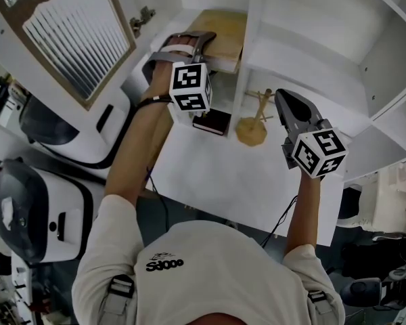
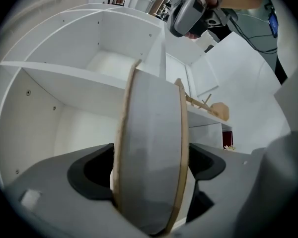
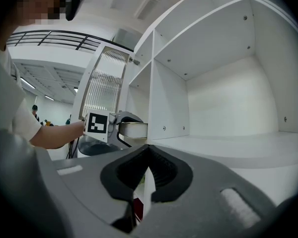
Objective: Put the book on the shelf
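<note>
The person's pale shirt (image 1: 210, 269) fills the bottom of the head view, with both arms reaching up and away toward the white shelf unit (image 1: 254, 39). This is the biggest thing here, and an upright divider splits it into open compartments. The book (image 2: 151, 148) comes next in size. It has tan covers and a grey page edge, and it is clamped between the jaws of the left gripper (image 1: 201, 45), which press on both covers. It lies flat, with its far end already inside the compartment left of the divider. No view shows whether it touches the board beneath. The right gripper (image 1: 283, 97) hangs off to the right, its jaws drawn together on nothing, well apart from the book. Below stand a small wooden peg stand (image 1: 252, 128) and, beside it, a little dark red book (image 1: 213, 122). The step in hand looks like the final insertion. It should go best with the book held level and slid straight in, parallel to the divider, so no corner catches. Once the board takes the weight, the jaws can open and back out along the same line without dragging the book.
</note>
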{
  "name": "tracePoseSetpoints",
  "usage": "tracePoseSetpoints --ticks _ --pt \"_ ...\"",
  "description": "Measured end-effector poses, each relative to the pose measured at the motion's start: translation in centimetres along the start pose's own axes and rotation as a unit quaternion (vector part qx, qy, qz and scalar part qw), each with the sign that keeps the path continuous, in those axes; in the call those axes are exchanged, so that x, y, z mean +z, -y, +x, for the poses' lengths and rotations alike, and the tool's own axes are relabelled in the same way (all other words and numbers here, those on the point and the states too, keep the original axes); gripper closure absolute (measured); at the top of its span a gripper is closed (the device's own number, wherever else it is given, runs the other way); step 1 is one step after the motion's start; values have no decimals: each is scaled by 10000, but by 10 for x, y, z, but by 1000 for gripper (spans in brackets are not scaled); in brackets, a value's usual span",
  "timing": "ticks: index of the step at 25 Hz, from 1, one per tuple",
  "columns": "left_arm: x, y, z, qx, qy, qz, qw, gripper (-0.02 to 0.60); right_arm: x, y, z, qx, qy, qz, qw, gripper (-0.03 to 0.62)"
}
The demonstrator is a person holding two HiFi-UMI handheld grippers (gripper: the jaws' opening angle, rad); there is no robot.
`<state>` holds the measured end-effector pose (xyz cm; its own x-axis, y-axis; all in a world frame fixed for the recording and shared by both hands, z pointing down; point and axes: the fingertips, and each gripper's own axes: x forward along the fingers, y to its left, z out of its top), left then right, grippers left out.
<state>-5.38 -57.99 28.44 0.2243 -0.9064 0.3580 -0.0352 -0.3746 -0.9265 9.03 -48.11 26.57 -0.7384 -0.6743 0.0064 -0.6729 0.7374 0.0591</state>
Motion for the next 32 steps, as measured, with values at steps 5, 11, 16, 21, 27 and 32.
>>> tracePoseSetpoints --ticks 5,11,16,21,27,32 --pt "-2 -2 18 -286 -8 68 9996 47 -2 1 -8 -62 -63 -19 10000 592" --pt "-4 -5 35 -530 -28 116 9985 18 -6 3 -20 -159 -180 5 9997 592" --pt "-3 -8 40 -601 10 97 9981 12 -12 7 -33 -316 -303 7 9990 592" --pt "1 -21 23 -690 395 -419 9959 46 -14 4 -50 -432 -353 -29 9984 592" --pt "15 -35 -48 -175 1342 -1671 9766 146 -13 -5 -70 -622 -280 10 9977 592" --pt "17 -5 -111 -170 2115 -2712 9389 272 -4 -32 -78 -720 -234 -184 9970 592"
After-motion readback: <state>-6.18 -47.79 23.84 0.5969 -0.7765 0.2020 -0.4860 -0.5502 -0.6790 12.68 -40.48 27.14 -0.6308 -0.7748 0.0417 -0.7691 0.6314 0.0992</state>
